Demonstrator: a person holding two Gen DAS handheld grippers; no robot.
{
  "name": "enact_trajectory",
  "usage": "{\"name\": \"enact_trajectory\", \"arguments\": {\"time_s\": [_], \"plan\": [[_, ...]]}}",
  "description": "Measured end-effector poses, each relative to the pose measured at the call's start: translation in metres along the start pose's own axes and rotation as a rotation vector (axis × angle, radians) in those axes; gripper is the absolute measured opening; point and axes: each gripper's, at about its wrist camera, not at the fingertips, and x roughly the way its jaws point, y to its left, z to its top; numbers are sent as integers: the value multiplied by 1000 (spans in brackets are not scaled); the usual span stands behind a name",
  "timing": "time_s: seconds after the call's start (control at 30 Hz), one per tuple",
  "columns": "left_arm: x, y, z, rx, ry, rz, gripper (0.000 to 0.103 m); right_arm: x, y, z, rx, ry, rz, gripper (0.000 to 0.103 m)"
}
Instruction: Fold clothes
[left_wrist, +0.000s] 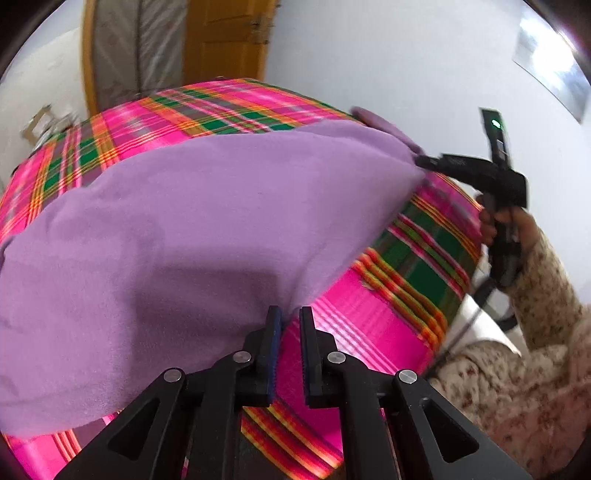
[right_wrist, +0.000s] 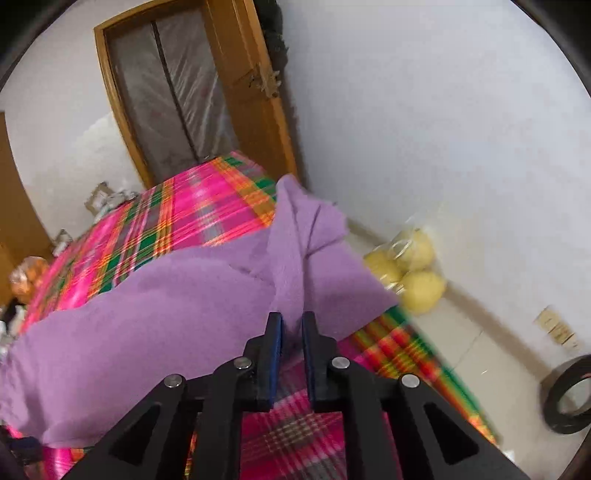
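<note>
**Lilac fleece spread on the plaid bed**

We see a soft lilac fleece garment (left_wrist: 192, 221) lying smooth across a bright pink, green and orange plaid bedcover (left_wrist: 406, 258), one corner rumpled upward. Our left gripper (left_wrist: 290, 321) stands slightly parted, released beside the cloth's edge. Our right gripper (right_wrist: 291, 325) is parted too, fleece between its pads unpinched. No writing is readable.

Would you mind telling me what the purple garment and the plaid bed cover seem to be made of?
Purple garment: probably fleece or brushed knit; matte, slightly fuzzy, falling in soft folds. Plaid bed cover: likely a smooth woven synthetic or satin-like cloth; its pink bands show a sheen, though blur leaves this uncertain.
</note>
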Motion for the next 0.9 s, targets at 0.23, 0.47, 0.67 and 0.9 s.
{"name": "enact_trajectory", "arguments": {"time_s": [0.23,0.47,0.67,0.9], "plan": [[-13,-4,23,10,-75,-62,14,-14,39,0,-120,-46,110,12],[25,4,43,-104,-46,-114,14,11,59,-23,-175,85,205,12],[41,2,40,-107,5,-126,14,5,51,-34,-216,114,216,12],[42,2,37,-108,17,-157,14,-5,33,-17,-160,144,318,12]]}}
